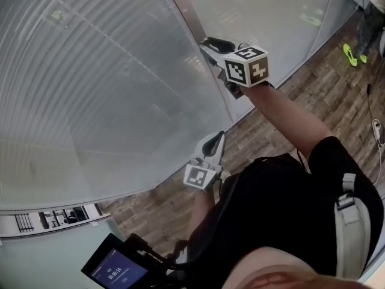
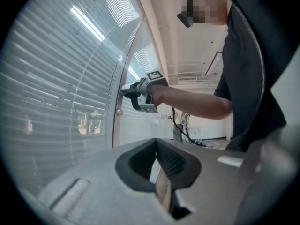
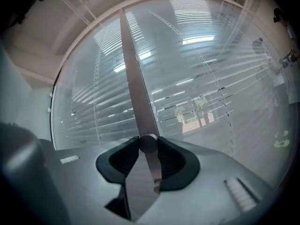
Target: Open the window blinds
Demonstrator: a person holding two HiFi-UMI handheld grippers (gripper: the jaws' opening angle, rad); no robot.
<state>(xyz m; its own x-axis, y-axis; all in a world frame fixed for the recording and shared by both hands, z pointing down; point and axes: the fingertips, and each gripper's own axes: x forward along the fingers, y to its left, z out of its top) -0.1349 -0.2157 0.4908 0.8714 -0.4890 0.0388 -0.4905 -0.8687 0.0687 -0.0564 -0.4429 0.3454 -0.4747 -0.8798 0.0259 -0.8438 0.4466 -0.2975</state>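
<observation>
Slatted blinds (image 1: 90, 89) hang behind glass, split by a grey upright frame (image 1: 186, 11). My right gripper (image 1: 207, 46) reaches level to that frame, and in the right gripper view its jaws (image 3: 148, 140) are shut on a small round metal knob (image 3: 148, 145) on the frame (image 3: 136, 88). The slats (image 3: 197, 111) are tilted enough to show greenery outside. My left gripper (image 1: 216, 139) hangs lower, near my body, away from the glass. Its jaws (image 2: 156, 142) are shut with nothing between them. In the left gripper view my right gripper (image 2: 126, 92) sits on the frame, above a second knob (image 2: 120, 112).
Wood flooring (image 1: 264, 131) runs along the base of the glass. Someone in bright green shoes (image 1: 355, 54) stands at the far right, with a cable (image 1: 376, 131) on the floor nearby. A device with a lit screen (image 1: 117, 271) hangs at the bottom left.
</observation>
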